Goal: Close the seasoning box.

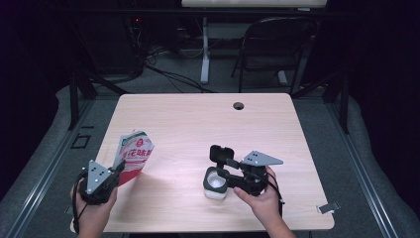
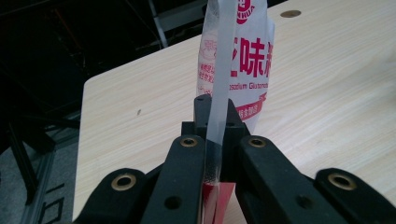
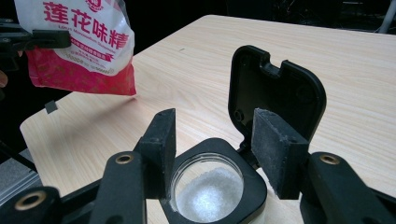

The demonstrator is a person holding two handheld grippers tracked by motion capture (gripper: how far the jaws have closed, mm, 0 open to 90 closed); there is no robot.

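Note:
A red and white seasoning bag (image 1: 133,153) with red Chinese print hangs tilted over the table's left front. My left gripper (image 1: 119,171) is shut on its lower edge. In the left gripper view the bag (image 2: 243,60) rises from between the closed jaws of the left gripper (image 2: 215,121). My right gripper (image 1: 223,177) is shut on a small square container (image 1: 216,191) near the front middle. The container's black flip lid (image 1: 222,153) stands open. In the right gripper view white granules fill the container (image 3: 212,191) between the jaws of the right gripper (image 3: 212,126). The bag (image 3: 79,42) hangs at the upper left, apart from the lid (image 3: 275,88).
The light wooden table (image 1: 198,119) has a round cable hole (image 1: 238,105) near its far edge. A small grey clip (image 1: 328,208) lies at the front right corner. Behind the table stand a black folding chair (image 1: 277,44) and a white desk leg (image 1: 204,49).

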